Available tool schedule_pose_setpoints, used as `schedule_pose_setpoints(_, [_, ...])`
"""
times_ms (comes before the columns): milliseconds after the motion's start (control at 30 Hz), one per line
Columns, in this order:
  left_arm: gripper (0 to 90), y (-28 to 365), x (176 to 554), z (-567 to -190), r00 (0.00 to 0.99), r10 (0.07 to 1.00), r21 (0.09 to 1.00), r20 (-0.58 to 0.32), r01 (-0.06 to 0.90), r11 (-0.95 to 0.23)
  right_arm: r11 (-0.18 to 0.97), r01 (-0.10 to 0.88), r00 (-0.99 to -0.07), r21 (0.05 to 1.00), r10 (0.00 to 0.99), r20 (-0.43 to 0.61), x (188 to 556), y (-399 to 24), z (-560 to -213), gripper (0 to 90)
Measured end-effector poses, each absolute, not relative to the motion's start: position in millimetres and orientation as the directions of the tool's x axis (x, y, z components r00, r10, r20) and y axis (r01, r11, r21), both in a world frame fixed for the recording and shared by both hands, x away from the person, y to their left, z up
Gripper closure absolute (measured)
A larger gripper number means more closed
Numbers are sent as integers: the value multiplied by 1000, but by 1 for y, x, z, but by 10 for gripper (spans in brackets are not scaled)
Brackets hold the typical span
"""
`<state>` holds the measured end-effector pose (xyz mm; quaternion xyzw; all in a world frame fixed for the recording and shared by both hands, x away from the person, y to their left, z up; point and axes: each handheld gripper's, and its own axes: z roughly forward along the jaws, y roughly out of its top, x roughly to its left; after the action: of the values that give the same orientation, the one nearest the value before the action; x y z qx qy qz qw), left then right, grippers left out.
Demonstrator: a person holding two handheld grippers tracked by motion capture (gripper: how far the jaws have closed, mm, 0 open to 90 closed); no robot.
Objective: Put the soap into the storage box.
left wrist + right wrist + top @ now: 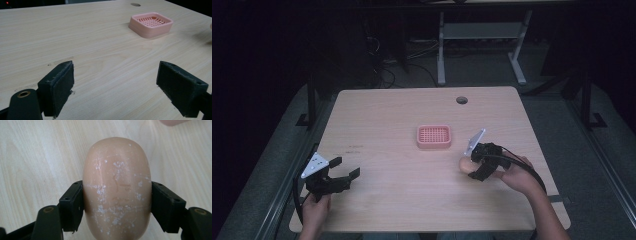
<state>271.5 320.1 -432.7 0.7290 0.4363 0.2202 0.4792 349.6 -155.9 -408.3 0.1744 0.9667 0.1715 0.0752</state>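
A rounded, peach-coloured soap bar (117, 187), its surface flecked with white scuffs, sits pinched across its width between the two black jaws of the right gripper (117, 206), just above or on the pale wood tabletop (392, 200); the pictures do not settle whether it still touches the wood. In the high view the soap bar (465, 165) lies at the right gripper (473, 167), near the front right part of the tabletop, with the person's right hand (519, 176) behind it. A short way beyond, toward the middle of the tabletop, stands a pink slotted soap dish (434, 136), apart from the bar and with nothing in it. The left gripper (343, 170) rests near the front left edge, well apart from both, its jaws spread wide over bare wood; its own view looks across the grain toward the soap dish (151, 24). A round cable hole (462, 100) marks the far side of the tabletop. The work in hand appears to be carrying the bar to the dish. The chief risk, by the look of it, is slippage: the bar is smooth and curved, held only at its flanks, and could squirt forward out of the grip or rotate if squeezed harder or swung quickly. A tilted release could also leave it perched on the dish's rim.
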Motion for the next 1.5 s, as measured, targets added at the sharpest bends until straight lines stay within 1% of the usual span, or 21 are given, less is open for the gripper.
schedule_pose_setpoints(567, [143,320,271,-432,526,845,892,-99,424,-159,875,300,-931,380,356,-83,374,-140,-398,319])
schedule_pose_setpoints(767, [143,320,271,-432,525,845,891,-103,426,-155,883,284,-937,373,339,-89,379,-134,-397,319])
schedule_pose_setpoints(967, [143,320,271,-432,527,844,891,-100,425,-160,877,284,-936,387,341,-86,383,-133,-393,319])
schedule_pose_setpoints(1133, [143,320,271,-432,529,843,891,-97,423,-163,880,281,-936,382,340,-94,387,-131,-392,319])
schedule_pose_setpoints(1500, [143,320,271,-432,525,845,892,-101,424,-156,887,257,-943,384,318,-102,398,-118,-383,319])
